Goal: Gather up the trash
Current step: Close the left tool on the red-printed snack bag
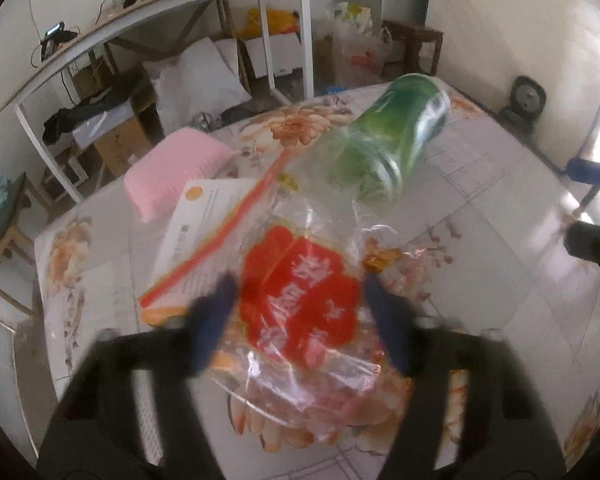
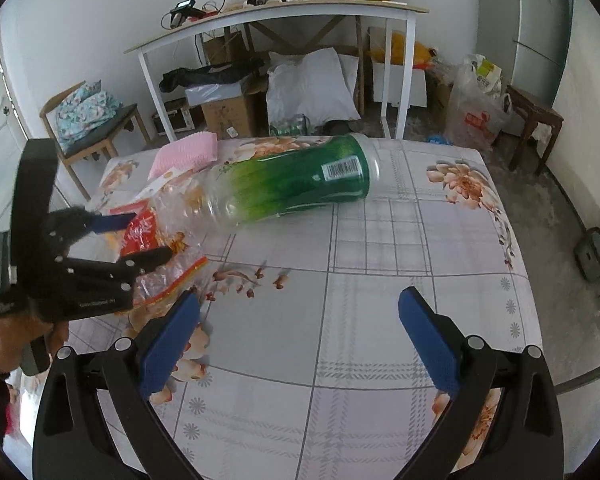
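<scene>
A clear plastic bag with a red flower print [image 1: 300,304] lies on the floral tablecloth [image 1: 480,208]; it also shows in the right wrist view [image 2: 160,236]. My left gripper [image 1: 298,300] is open, its blue fingers either side of the bag's red print; in the right wrist view [image 2: 134,236] the left gripper straddles the bag. A green-labelled clear plastic bottle [image 1: 384,140] lies on its side beyond the bag, also in the right wrist view [image 2: 296,184]. My right gripper [image 2: 300,320] is open and empty above bare cloth [image 2: 380,280].
A pink sponge-like pad [image 1: 172,168] and a white and orange leaflet [image 1: 196,224] lie left of the bag. Behind the table stand a white desk [image 2: 280,12], boxes, pillows, a wooden chair [image 2: 92,128] and a filled plastic bag [image 2: 476,104].
</scene>
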A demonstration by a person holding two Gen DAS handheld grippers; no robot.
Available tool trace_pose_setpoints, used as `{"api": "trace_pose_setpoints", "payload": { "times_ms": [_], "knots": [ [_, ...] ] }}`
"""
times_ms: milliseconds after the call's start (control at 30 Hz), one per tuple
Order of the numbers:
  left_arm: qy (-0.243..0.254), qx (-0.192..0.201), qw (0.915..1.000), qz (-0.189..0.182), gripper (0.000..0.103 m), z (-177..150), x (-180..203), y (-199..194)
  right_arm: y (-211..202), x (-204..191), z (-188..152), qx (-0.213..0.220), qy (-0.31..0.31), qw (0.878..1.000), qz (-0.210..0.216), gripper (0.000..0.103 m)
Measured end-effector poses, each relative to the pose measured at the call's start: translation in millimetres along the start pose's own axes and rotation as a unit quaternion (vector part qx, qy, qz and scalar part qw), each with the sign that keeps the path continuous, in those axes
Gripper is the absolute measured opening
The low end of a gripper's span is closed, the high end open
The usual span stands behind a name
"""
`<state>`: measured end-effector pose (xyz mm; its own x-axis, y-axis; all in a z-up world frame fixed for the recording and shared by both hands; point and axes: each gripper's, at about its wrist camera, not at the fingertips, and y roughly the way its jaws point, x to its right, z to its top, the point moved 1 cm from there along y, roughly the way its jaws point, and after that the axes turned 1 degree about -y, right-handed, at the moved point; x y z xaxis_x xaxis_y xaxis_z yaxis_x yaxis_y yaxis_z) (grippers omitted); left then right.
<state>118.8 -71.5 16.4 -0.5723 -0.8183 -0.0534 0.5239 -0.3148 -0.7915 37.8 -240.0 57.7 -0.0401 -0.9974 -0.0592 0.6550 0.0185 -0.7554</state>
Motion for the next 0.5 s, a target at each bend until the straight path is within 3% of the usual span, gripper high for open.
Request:
{"api": "trace_pose_setpoints", "payload": {
  "times_ms": [67,100,267,500],
  "knots": [
    [0.009,0.005,0.9999,0.006,0.032,-3,3,-5,-1,0,0,0.001,0.0,1.0,0.001,0.097],
    [0.015,0.006,0.9998,0.008,0.029,-5,3,-8,0,-1,-1,0.001,0.0,1.0,0.003,0.097],
    [0.032,0.006,0.9994,-0.009,0.018,-16,7,-25,2,-3,-1,-0.002,0.005,1.0,0.012,0.097],
    [0.011,0.026,0.9993,-0.024,0.014,-55,5,-77,-2,-1,-1,0.002,0.009,1.0,0.014,0.097]
  ]
}}
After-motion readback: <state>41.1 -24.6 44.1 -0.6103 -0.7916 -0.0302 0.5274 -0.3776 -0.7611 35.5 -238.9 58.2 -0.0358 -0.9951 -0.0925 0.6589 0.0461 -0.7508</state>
